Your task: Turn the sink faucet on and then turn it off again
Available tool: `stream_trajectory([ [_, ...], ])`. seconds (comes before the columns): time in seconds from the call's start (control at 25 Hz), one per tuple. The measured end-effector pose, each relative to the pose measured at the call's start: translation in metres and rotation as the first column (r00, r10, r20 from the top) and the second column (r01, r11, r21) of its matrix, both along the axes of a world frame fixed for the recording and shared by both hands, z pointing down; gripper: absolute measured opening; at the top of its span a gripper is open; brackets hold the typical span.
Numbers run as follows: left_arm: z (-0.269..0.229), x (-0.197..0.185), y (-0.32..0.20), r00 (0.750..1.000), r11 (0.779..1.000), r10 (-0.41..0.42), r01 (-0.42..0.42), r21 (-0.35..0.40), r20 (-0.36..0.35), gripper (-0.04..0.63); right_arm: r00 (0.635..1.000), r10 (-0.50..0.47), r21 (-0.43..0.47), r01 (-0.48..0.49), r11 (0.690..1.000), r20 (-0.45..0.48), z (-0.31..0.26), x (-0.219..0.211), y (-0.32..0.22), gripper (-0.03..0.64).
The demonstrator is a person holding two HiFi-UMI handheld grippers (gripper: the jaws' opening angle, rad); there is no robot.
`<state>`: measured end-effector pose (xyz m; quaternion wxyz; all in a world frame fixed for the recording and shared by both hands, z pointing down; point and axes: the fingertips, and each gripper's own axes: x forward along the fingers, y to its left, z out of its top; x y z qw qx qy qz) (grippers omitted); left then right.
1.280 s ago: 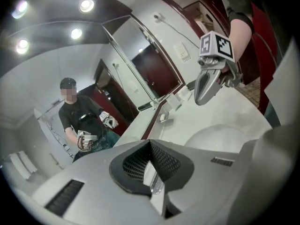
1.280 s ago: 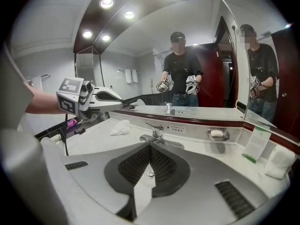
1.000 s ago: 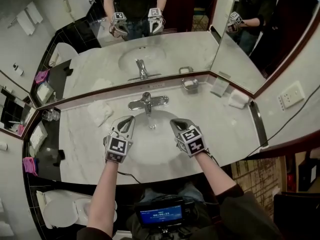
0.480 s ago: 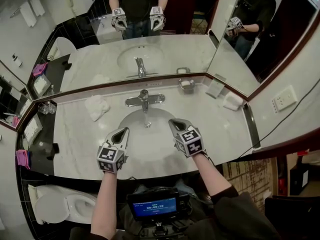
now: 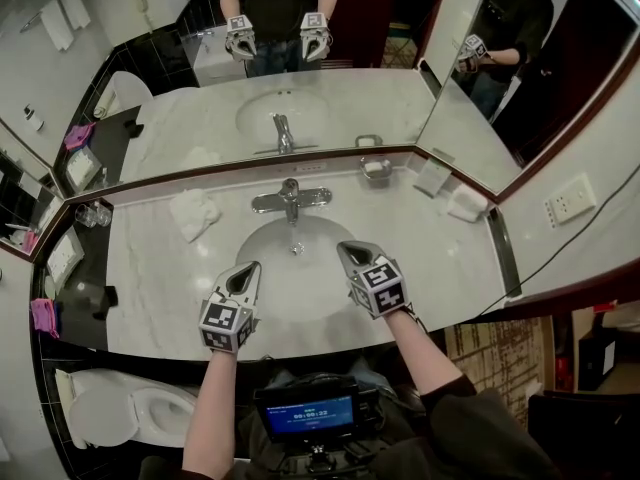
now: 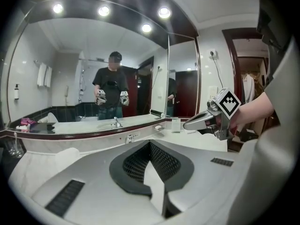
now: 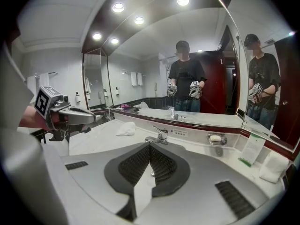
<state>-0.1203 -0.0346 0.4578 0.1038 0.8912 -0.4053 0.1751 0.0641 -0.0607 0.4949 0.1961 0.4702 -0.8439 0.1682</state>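
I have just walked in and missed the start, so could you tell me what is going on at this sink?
A person stands at a bathroom sink with a hand-held gripper in each hand. The left hand-held gripper and the right hand-held gripper both hover over the near side of the basin, jaws shut and empty. Neither touches the faucet behind the basin, and no running water shows.
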Motion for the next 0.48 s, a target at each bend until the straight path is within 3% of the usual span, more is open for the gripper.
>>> stream_trajectory([
  [0.28, 0.001, 0.016, -0.013, 0.998, 0.999, 0.038, -0.039, 0.028, 0.048, 0.002, 1.0, 0.0, -0.008, 0.0, 1.0, -0.005, 0.001, 0.002, -0.005, 0.021],
  [0.48, 0.015, 0.03, -0.037, 0.969, 0.986, 0.106, -0.131, 0.103, 0.223, 0.031, 1.0, 0.001, -0.007, -0.001, 1.0, -0.011, 0.002, 0.002, -0.019, 0.021],
])
